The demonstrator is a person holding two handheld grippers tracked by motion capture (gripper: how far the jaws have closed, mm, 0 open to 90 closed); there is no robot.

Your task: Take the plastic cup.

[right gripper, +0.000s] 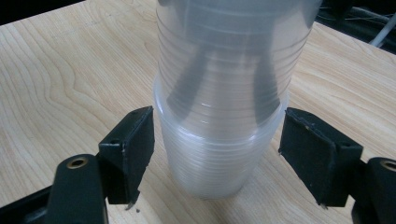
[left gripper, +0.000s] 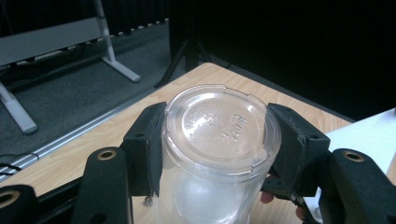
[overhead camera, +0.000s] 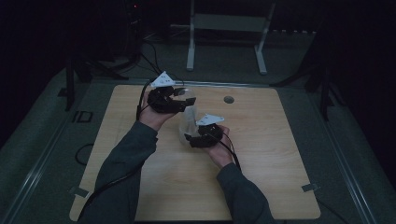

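Left tongs [left gripper: 217, 144] clamp the top cup [left gripper: 219, 140]; right tongs [right gripper: 217, 154] flank the stack [right gripper: 215, 158].

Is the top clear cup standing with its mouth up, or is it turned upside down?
Upside down. In the left gripper view the top cup shows its closed, embossed base upward, with the left gripper clamped on its sides.

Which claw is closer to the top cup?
Left. The left claw is clamped on the top cup, pads on both sides. The right claw sits lower, jaws open around the cup stack.
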